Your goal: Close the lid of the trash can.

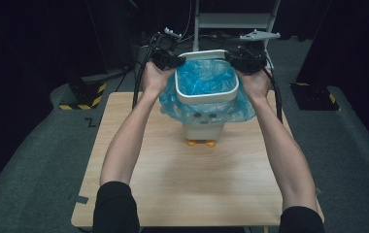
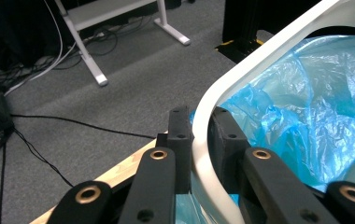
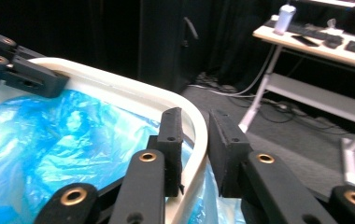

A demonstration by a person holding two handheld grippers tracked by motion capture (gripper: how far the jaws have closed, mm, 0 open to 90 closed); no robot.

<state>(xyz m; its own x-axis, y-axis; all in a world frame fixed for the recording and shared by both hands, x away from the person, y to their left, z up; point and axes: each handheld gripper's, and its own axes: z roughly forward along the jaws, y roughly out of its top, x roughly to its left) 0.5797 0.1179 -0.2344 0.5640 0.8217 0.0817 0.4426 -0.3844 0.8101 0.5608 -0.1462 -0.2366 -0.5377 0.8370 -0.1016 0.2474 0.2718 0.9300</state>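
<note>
I'm working on the white ring [image 1: 207,94] that clamps the blue bag [image 1: 204,77] onto the little white bin [image 1: 202,130], standing at about twelve o'clock on the table [image 1: 173,179]. By my reading, the ring is either being seated over the bag or being lifted off; I cannot tell which from here.

My left tool [image 1: 169,59] is sitting at the ring's ten o'clock corner. In the left gripper view that tool [image 2: 202,135] is straddling the rim [image 2: 208,107], one jaw outside, one inside against the bag [image 2: 306,116], and the pads are pressing on it: it's gripping the ring.

My right tool [image 1: 244,62] is at the two o'clock corner. In the right gripper view this tool [image 3: 192,140] is also bracketing the rim [image 3: 189,112], inner jaw against it, outer jaw standing slightly off, so I'm calling it not yet clamped. The bag [image 3: 49,144] is lying at nine o'clock from those jaws.

The next move, I'm judging, is calling for the right side to finish closing, then both hands moving together and level, so the ring isn't tilting or dragging the thin plastic loose.
</note>
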